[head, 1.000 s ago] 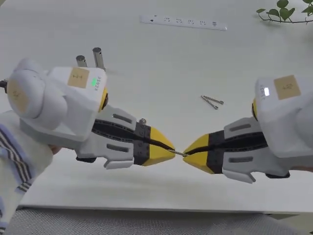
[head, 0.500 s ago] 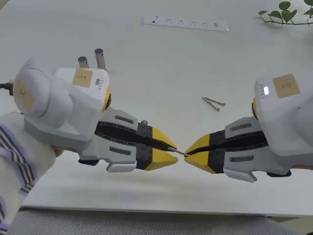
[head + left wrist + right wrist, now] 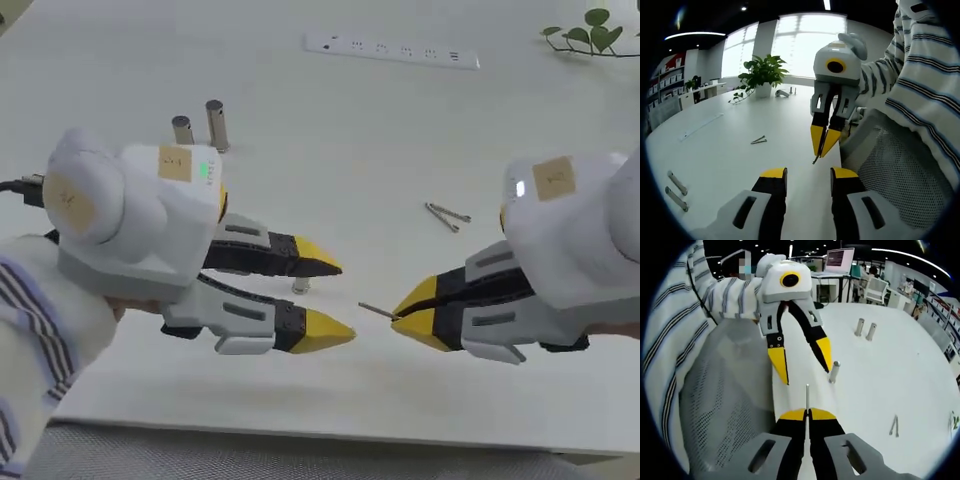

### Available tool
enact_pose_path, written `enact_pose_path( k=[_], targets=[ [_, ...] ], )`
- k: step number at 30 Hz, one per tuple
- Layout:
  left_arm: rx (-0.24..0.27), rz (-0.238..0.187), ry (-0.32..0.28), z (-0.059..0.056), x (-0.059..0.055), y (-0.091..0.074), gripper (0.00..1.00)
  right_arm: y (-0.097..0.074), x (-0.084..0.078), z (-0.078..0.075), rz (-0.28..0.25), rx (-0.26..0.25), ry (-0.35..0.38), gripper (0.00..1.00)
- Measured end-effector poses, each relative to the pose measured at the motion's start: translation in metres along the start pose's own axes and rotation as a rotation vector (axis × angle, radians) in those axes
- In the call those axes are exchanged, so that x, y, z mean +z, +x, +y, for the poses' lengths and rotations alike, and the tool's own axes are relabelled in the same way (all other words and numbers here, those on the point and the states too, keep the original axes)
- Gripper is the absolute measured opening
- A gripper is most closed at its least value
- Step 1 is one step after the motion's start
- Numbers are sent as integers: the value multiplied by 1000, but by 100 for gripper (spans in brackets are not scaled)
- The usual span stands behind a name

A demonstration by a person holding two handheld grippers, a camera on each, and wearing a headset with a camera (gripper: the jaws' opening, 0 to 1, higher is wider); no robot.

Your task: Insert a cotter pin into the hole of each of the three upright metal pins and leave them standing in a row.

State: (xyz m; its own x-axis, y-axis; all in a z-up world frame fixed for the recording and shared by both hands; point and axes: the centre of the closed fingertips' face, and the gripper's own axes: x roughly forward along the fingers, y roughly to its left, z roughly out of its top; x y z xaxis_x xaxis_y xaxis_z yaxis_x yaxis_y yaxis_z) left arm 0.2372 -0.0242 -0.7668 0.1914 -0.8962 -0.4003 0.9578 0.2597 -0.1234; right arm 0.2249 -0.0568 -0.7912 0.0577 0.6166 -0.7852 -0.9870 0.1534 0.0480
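The cotter pin (image 3: pixel 374 311) was in the right gripper (image 3: pixel 398 316) alone, clamped between fully closed jaws with its free end sticking out toward the left gripper (image 3: pixel 346 301). A second before, both grippers had met tip to tip on that pin. The left one had since let go and spread its jaws wide, holding nothing. We judged the handover or re-grip finished, with the insertion itself still not begun.

The nearest metal pin (image 3: pixel 300 286) stood upright on the tabletop (image 3: pixel 330 160) toward its near edge. In the head view it showed in the gap between the left gripper's open jaws, touching neither. In the right gripper view it stood just beside one yellow tip. We could not make out its hole, nor any cotter pin seated in it.

The two other metal pins (image 3: pixel 182 130) stood close together toward the far left part of the tabletop, well apart from the first, so the row was not yet formed. Two spare cotter pins (image 3: pixel 446 214) lay right of the middle.

A white power strip (image 3: pixel 390 50) lay along the far edge, and a plant (image 3: pixel 592 27) trailed over the far right corner.

As for writing, each gripper carried a tan sticker (image 3: pixel 175 163) with marks too small to read. Lettering beside the green light (image 3: pixel 205 172) on the left gripper was also illegible.
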Motion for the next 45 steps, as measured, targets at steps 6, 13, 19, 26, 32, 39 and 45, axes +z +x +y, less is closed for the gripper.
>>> enact_pose_path(
  k=[6, 13, 19, 26, 32, 39, 45],
  targets=[
    [110, -5, -12, 22, -3, -9, 38, 6, -11, -13, 73, -14, -11, 2],
    [168, -9, -35, 35, -7, -13, 44, 14, -15, -21, 98, -9, 4, 2],
    [190, 27, -82, 42, -25, -13, 44, 19, -12, -27, 100, -9, 9, 2],
    [226, 69, -132, 53, -47, -12, 36, 25, -2, -38, 66, -14, 28, 2],
    [255, 98, -133, 61, -57, -10, 31, 31, 9, -42, 44, -14, 29, 2],
    [266, 126, -140, 64, -65, -4, 23, 38, 14, -43, 43, -1, 18, 2],
    [284, 120, -149, 66, -64, 1, 18, 42, 14, -45, 44, 4, 23, 2]
  ],
)
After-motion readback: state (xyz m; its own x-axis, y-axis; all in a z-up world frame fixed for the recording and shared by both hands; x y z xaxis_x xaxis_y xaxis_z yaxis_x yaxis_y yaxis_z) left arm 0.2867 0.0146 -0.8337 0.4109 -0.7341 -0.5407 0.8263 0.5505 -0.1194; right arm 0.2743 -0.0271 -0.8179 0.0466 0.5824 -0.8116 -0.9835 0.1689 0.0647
